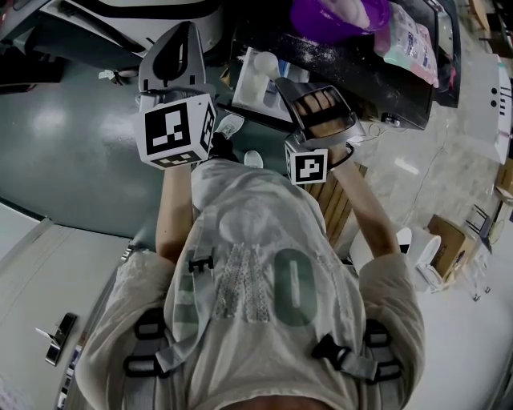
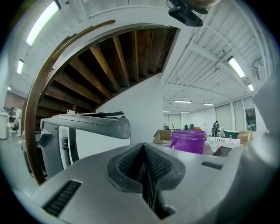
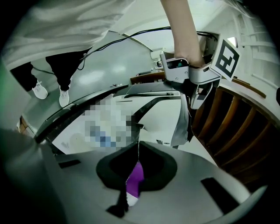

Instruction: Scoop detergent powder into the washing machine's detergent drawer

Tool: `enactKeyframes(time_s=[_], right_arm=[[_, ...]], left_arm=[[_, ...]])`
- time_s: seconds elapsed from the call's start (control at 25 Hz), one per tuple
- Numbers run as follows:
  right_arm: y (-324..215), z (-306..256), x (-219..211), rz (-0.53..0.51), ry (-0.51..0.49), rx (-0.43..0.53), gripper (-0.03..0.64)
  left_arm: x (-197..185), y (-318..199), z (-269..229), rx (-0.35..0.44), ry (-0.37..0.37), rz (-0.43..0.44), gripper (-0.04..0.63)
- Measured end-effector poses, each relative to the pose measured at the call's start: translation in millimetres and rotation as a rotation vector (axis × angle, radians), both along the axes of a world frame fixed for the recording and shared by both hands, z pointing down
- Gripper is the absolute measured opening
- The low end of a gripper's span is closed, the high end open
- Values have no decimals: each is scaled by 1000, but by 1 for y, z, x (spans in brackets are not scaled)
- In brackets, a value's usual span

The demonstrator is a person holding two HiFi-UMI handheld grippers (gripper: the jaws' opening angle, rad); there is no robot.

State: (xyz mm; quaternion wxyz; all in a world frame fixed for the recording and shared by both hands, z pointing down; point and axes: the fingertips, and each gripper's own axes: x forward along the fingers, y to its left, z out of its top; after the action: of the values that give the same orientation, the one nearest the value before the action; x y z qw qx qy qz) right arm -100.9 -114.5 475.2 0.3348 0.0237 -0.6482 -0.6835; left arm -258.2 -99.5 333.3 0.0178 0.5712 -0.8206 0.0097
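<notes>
In the head view my left gripper (image 1: 172, 44) is held high at the left, above its marker cube. Its jaws are shut and bare (image 2: 146, 175). My right gripper (image 1: 309, 100) is beside it at the centre, over the dark table (image 1: 377, 80). It is shut on a purple scoop (image 3: 135, 177), of which only a strip shows between the pads. A purple bucket (image 1: 337, 16) stands at the table's far side (image 2: 188, 141). A white drawer-like tray (image 1: 258, 84) lies just left of the right gripper. The washing machine (image 2: 83, 131) stands to the left.
A pink and teal packet (image 1: 409, 36) lies right of the bucket. White powder is strewn on the dark table. A wooden slatted stand (image 1: 337, 200) is under my right arm, and a cardboard box (image 1: 449, 240) sits on the floor at the right.
</notes>
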Motion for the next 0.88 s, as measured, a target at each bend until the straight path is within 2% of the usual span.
enactKeyframes(time_s=[0.16,0.24,0.36,0.56,0.88], right_arm=[[-3,0,0,-27,34,25,9],[-3,1,0,-36,40,-1,11],[-4,-6,0,8,-7,-150,11],[-4,-45,-16,89,-168,-418,11],[-19,-125,-38,202,-456,-733,11]], left_arm=[[0,-4,1,-1,1,2,21],[1,-5,2,-2,2,3,21],[4,-7,0,0,0,12,21],[7,-13,-9,10,-30,29,21],[15,-28,-35,41,-93,77,21]])
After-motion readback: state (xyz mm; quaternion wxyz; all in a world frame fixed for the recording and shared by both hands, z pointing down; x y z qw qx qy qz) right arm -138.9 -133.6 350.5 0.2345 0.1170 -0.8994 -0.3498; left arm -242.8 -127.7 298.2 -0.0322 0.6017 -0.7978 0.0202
